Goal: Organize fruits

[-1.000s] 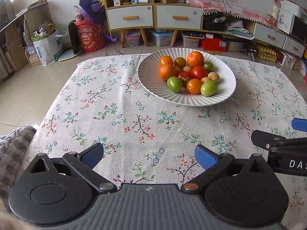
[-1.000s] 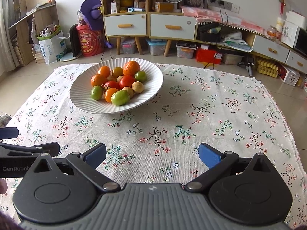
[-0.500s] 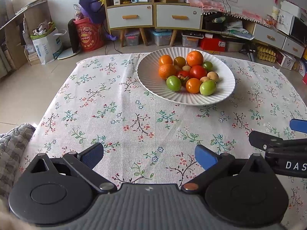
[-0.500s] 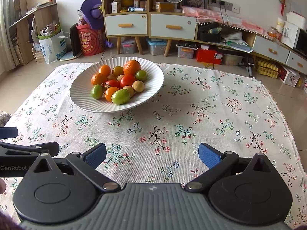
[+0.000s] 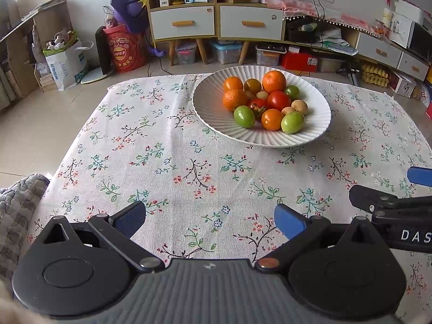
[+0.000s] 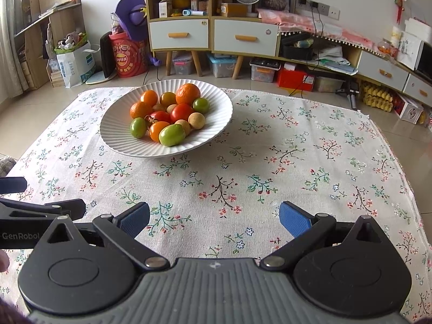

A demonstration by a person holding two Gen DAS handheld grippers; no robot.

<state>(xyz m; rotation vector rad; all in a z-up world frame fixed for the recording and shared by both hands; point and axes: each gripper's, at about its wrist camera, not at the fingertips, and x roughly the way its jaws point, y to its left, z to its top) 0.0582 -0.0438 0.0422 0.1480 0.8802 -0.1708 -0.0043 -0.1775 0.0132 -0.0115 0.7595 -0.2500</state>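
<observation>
Left wrist view looks across a tabletop (image 5: 167, 145) covered with a flowered cloth, and the left hand-held gripper (image 5: 209, 220) hangs low over the near edge with its blue-padded fingers spread wide and nothing between them. On the far side sits a white ribbed bowl (image 5: 213, 113) heaped with fruits (image 5: 266, 102): oranges at the back, red and orange tomatoes in the middle, green ones at the near rim, a few small tan ones tucked among them. All the fruit lies inside the bowl and the cloth around it is bare. At the right edge the black arm of the right hand-held gripper (image 5: 388, 205) juts in, level with the left one.

From the right wrist view, the right hand-held gripper (image 6: 214, 218) is likewise released, jaws wide, empty, hovering over the near cloth, well apart from the bowl, which stands far and to the left. Beyond the tabletop are a cabinet (image 6: 213, 37) with drawers and a red tub (image 6: 128, 56) on the floor
</observation>
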